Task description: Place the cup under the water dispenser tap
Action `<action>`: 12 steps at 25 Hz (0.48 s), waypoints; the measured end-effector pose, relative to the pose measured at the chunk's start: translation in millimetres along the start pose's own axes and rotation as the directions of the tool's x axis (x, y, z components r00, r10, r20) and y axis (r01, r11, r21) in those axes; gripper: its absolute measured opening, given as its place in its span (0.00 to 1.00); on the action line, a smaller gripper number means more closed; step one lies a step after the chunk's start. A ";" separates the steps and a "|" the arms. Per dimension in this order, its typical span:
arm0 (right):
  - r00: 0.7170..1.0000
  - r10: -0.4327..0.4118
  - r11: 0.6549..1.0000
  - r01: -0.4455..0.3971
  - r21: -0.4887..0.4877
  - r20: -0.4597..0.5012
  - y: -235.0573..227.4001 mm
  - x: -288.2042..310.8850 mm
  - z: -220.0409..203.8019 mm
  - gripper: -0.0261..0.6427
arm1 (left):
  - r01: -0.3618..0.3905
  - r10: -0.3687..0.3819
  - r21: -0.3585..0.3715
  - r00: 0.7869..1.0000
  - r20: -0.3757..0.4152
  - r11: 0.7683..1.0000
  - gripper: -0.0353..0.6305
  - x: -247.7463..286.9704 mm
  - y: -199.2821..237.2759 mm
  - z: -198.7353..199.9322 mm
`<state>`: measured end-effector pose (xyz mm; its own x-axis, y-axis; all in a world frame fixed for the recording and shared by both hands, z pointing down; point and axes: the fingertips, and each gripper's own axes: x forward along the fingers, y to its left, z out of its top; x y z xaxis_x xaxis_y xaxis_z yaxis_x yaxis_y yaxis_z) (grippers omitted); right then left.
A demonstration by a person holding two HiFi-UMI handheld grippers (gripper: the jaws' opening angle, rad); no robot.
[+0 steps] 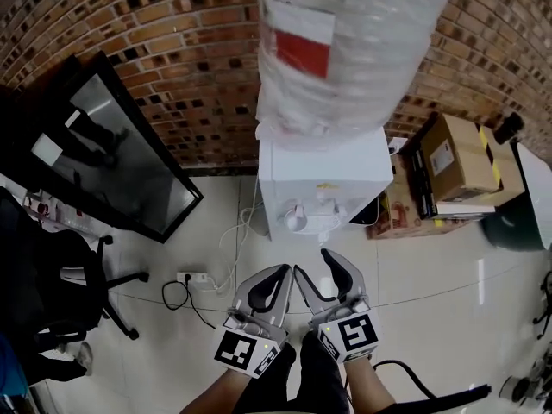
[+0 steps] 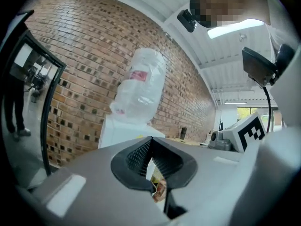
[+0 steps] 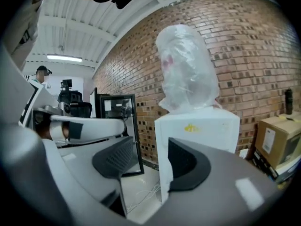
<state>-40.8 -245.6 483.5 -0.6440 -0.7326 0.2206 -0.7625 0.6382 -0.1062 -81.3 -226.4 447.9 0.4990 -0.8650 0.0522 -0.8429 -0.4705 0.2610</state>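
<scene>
Your white water dispenser (image 1: 323, 175) stands against the brick wall (image 1: 172, 76). In front of it, your right gripper (image 1: 310, 260) holds its jaws apart and empty. Your left gripper (image 1: 285, 271) has its jaws closed on nothing. What looks like the white cup (image 1: 295, 217) sits on the dispenser's ledge beside the taps.

The wrapped water bottle (image 1: 345, 50) atop the white dispenser (image 1: 328, 166) is blurred and cut off by the head view's top edge. A black office chair (image 1: 43, 291) runs off the left edge; the label on the cardboard box (image 1: 466, 162) is unreadably small.
</scene>
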 end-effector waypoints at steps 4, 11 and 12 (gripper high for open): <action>1.000 0.003 1.000 -0.002 -0.013 0.009 17.4 -24.1 32.0 0.33 | 0.043 -0.043 0.019 0.999 0.005 0.999 0.03 -16.1 -21.5 23.5; 0.999 0.013 0.998 -0.010 -0.054 0.041 51.6 -62.2 81.7 0.25 | 0.081 -0.082 0.024 0.996 0.025 0.996 0.03 -44.8 -45.0 59.8; 0.999 0.015 0.998 -0.012 -0.061 0.042 56.0 -67.4 86.9 0.24 | 0.086 -0.087 0.028 0.996 0.032 0.996 0.03 -48.5 -48.2 64.3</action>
<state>-45.5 -181.0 378.4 -0.6572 -0.7325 0.1776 -0.7493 0.6604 -0.0491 -77.7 -173.0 370.8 0.5638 -0.8259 -0.0012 -0.8021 -0.5479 0.2376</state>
